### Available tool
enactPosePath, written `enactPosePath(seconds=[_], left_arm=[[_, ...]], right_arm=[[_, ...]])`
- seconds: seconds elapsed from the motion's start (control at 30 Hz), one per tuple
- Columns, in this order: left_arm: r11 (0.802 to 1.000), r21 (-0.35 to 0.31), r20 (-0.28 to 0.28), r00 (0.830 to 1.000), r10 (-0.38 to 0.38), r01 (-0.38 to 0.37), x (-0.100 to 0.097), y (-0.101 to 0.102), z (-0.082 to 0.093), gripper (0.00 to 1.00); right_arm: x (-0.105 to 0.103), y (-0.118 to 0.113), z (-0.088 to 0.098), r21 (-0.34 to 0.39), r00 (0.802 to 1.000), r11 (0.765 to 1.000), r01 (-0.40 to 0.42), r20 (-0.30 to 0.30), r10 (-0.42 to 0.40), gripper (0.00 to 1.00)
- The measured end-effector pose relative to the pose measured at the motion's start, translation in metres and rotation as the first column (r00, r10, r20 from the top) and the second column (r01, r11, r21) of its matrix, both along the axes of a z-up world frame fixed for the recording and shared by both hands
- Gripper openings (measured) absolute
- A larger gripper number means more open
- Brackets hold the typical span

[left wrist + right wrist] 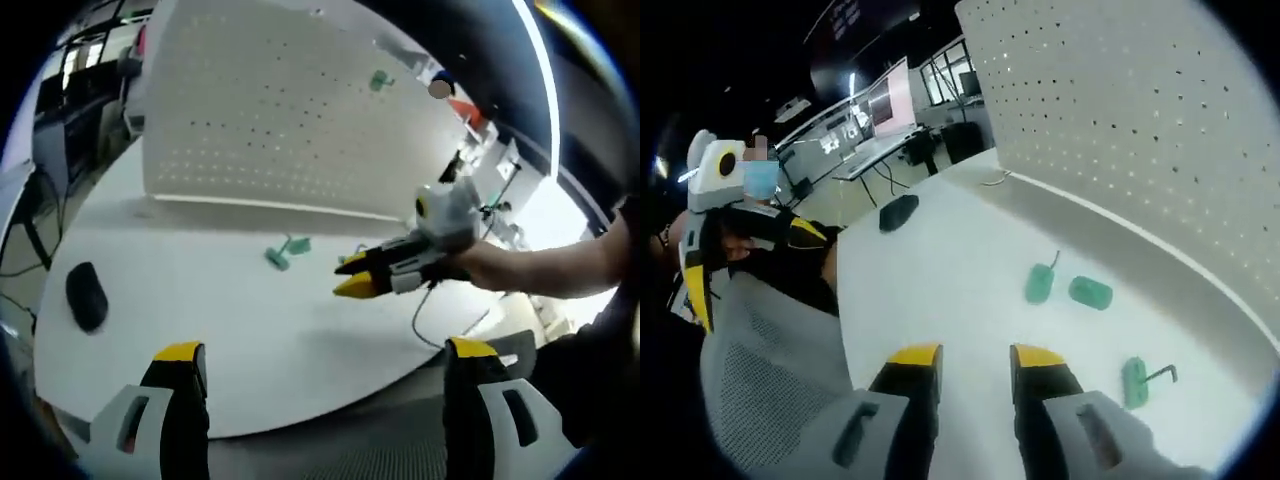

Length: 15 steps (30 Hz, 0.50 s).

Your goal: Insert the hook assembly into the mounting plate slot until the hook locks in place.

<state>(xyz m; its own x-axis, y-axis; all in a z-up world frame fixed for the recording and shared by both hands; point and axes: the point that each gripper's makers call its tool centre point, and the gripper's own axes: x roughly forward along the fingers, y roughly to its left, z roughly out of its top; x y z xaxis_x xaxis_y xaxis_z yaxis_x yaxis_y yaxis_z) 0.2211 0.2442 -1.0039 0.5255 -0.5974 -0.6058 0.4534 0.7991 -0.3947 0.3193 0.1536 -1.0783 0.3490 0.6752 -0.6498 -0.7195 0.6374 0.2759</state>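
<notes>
While we hold both claws above the smooth white table (pixel 250 320), a big white board full of tiny round holes (pixel 290 110) stands up at the back of it. Our left claw (pixel 325 375) has two yellow tips on grey fingers, and they sit far apart with nothing between them. Our right claw (pixel 975 365) has its yellow tips close, with a thin gap and nothing in it; in the left gripper view we see it (pixel 352 278) from the side, held by a hand (pixel 490 265). Small green plastic hook pieces lie on the table near the foot of the board. One pair (pixel 1065 285) sits together, round and smooth like little pills, and a thin wire pokes from one. Another green piece with a bent grey metal hook (pixel 1140 380) lies closer to our right claw. One more green piece (pixel 381 80) hangs high on the board. A black, rounded computer mouse (pixel 87 297) rests on the table, well apart from the hooks.
</notes>
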Motion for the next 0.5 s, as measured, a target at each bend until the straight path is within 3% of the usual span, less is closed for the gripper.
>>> enactPosePath(seconds=[0.5], left_arm=[[1.0,-0.004,-0.01,1.0,0.001,-0.001,0.003,0.002,-0.001,1.0]], right_arm=[[0.052,0.015,-0.021,-0.02,0.996,0.998,0.065,-0.059,-0.067,0.23]])
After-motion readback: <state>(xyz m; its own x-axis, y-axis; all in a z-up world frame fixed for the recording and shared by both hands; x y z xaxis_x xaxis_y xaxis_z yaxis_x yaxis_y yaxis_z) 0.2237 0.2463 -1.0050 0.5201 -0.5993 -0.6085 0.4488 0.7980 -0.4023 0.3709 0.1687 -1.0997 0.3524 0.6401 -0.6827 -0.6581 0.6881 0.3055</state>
